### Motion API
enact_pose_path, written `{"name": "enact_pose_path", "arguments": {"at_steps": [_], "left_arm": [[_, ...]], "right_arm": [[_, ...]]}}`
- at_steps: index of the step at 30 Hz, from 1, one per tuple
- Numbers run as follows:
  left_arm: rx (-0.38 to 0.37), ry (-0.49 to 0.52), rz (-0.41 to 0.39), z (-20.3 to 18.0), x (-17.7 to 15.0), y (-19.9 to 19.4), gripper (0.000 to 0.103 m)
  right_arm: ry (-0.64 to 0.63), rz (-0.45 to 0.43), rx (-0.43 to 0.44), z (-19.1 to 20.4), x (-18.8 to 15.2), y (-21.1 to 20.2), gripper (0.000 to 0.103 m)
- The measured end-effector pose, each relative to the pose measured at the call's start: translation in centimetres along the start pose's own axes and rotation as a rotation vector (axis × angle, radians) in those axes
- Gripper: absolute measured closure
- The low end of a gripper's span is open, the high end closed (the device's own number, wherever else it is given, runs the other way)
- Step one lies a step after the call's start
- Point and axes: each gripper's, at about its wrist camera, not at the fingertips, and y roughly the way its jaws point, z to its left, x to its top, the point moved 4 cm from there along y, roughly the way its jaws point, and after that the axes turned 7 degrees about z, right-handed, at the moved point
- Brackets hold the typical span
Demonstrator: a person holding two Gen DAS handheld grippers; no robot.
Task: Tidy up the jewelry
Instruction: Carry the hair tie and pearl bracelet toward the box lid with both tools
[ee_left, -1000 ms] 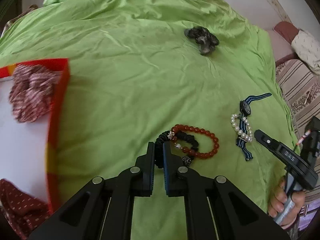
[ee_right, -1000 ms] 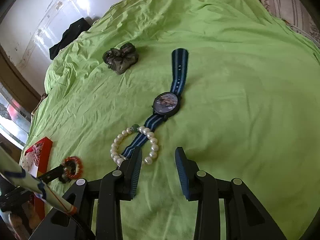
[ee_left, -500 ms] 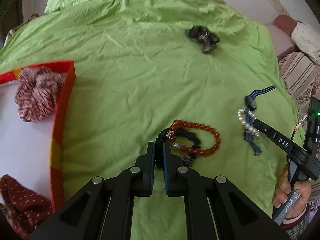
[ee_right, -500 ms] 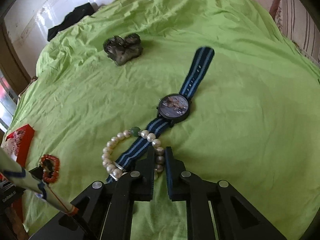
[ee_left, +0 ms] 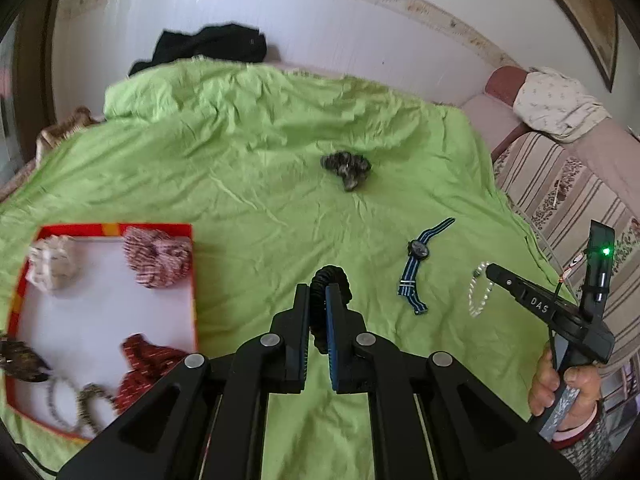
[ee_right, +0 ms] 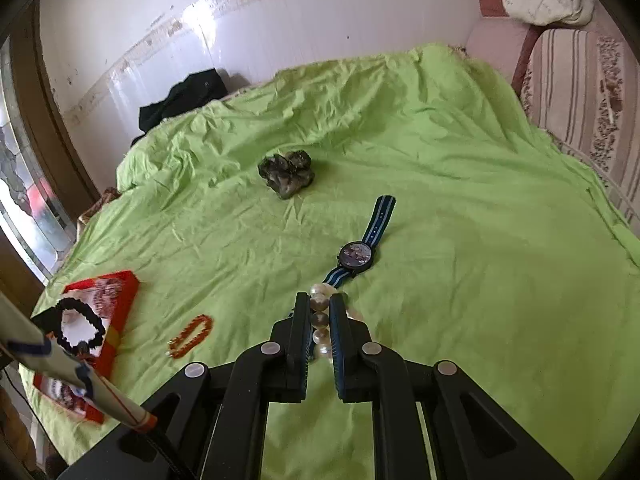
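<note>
My left gripper (ee_left: 317,294) is shut on a black bead bracelet (ee_left: 334,280) and holds it lifted above the green bedsheet (ee_left: 256,200); the bracelet also shows in the right wrist view (ee_right: 78,326). My right gripper (ee_right: 319,306) is shut on a white pearl bracelet (ee_right: 320,318), lifted off the sheet; it hangs from that gripper in the left wrist view (ee_left: 478,292). A red bead bracelet (ee_right: 191,336) lies on the sheet. A blue-striped watch (ee_right: 358,254) lies flat, also in the left wrist view (ee_left: 418,264).
A red-rimmed white tray (ee_left: 100,308) at the left holds several scrunchies and bracelets. A dark scrunchie (ee_left: 347,166) lies mid-bed. A striped sofa (ee_left: 560,200) borders the right edge. Black cloth (ee_left: 208,46) lies by the far wall.
Both grippers rose from the sheet. The left lifted the black bracelet away from the red one. The right closed on the pearl bracelet and lifted it off the watch strap.
</note>
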Motion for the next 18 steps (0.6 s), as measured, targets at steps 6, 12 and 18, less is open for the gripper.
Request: {"name": "enact_pose_path", "arguments": {"at_steps": [6,12,18], "left_arm": [[0.028,0.003,-0.052,0.9,-1.2,-4.1,0.096],[0.049,-0.041,-0.086,3.7,-2.3,-6.7,0.096],[0.091,-0.074,-0.097,6.3,-3.7,-8.2,0.096]], "right_arm": [[0.002,-0.034,-0.009,0.3,-0.5,-3.9,0.093],[-0.019,-0.048,-0.030,1.5,-0.9,-6.2,0.093],[-0.050,-0.049,-0.016,3.6,-1.2,-6.8,0.093]]}}
